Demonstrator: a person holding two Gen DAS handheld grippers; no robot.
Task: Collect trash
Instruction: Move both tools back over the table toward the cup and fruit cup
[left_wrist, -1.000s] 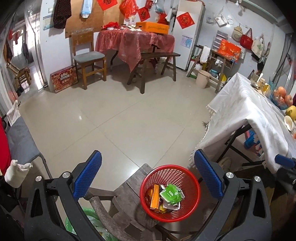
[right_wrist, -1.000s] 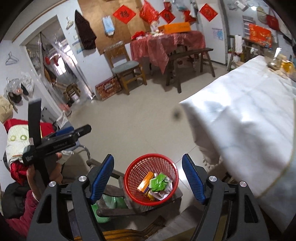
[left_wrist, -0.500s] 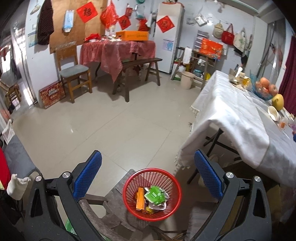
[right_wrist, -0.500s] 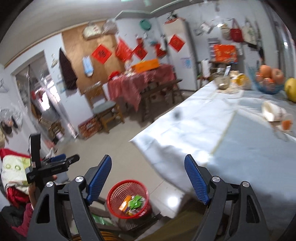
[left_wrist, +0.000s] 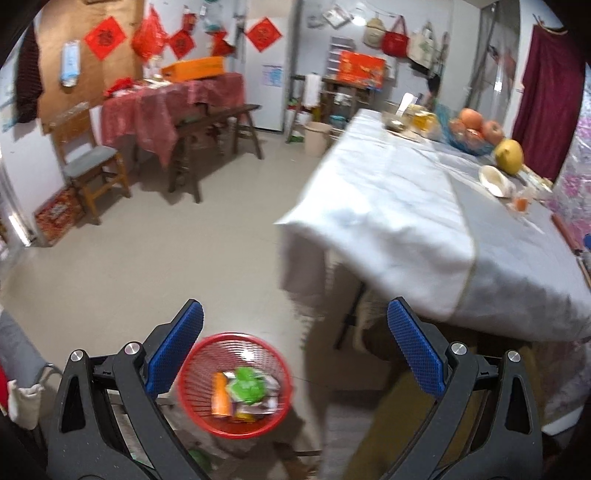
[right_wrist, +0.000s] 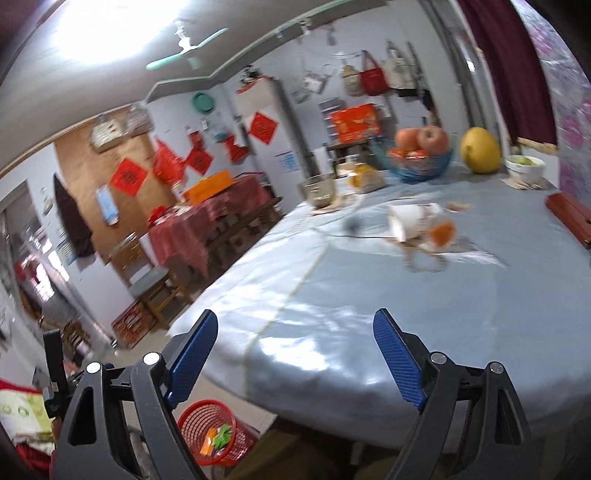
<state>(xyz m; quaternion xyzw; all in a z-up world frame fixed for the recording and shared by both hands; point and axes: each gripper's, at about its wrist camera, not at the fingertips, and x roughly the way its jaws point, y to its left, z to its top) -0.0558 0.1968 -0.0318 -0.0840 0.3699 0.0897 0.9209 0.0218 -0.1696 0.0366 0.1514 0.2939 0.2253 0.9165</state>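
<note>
Both grippers empty, you face the counter; trash sits far across it.

Right gripper (right_wrist: 295, 354) fingers are wide and opening further, nothing between them; left gripper (left_wrist: 295, 350) fingers are spread wide, also empty. The tipped paper cup (right_wrist: 410, 221) lies on its side mid-counter (right_wrist: 332, 295) beside a blurred clear wrapper (right_wrist: 439, 236) with orange inside, well ahead of your fingers. The cup looks light and crushable, so pinch its rim or side wall gently; the wrapper looks thin, soft and slippery, so grab a bunched fold. The red basket (left_wrist: 234, 384) sits low beside the counter, already holding wrappers.
</note>
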